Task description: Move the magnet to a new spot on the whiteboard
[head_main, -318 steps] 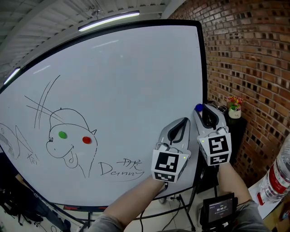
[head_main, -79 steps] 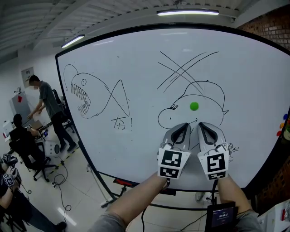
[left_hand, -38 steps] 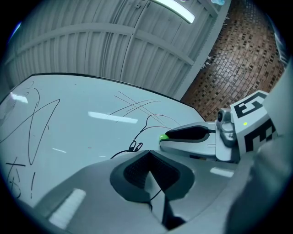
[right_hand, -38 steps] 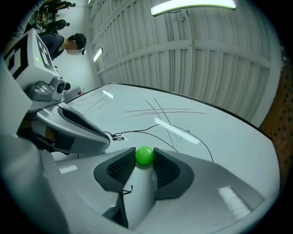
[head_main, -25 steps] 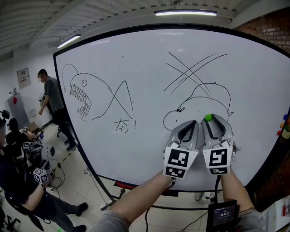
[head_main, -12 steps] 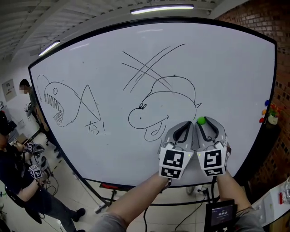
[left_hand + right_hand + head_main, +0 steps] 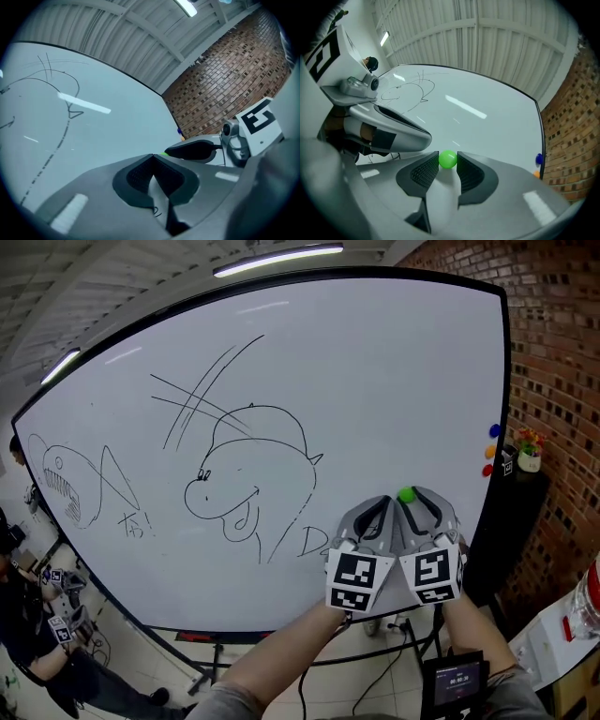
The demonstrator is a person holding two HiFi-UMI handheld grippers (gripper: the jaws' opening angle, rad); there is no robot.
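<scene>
- Large white whiteboard (image 7: 375, 381) in a black frame: smooth, glossy face that mirrors the ceiling lights.
- Small round green magnet (image 7: 448, 160): smooth, glossy plastic with a bright highlight.
- Right gripper (image 7: 448, 157) and left gripper (image 7: 153, 155): pale grey moulded plastic shells, smooth, with a satin sheen.
- Fingers (image 7: 423, 174): lined with dark, finely ribbed, matt pads that look like rubber.
- Red-brown brick wall (image 7: 562, 352): rough and matt, with pale mortar joints.
- White ribbed ceiling panels (image 7: 487, 37): look like painted corrugated sheet metal, dull.

Signature (image 7: 309, 540) half hidden behind left tongs (image 7: 382, 503); bottle (image 7: 589, 598) cut off at right edge.
</scene>
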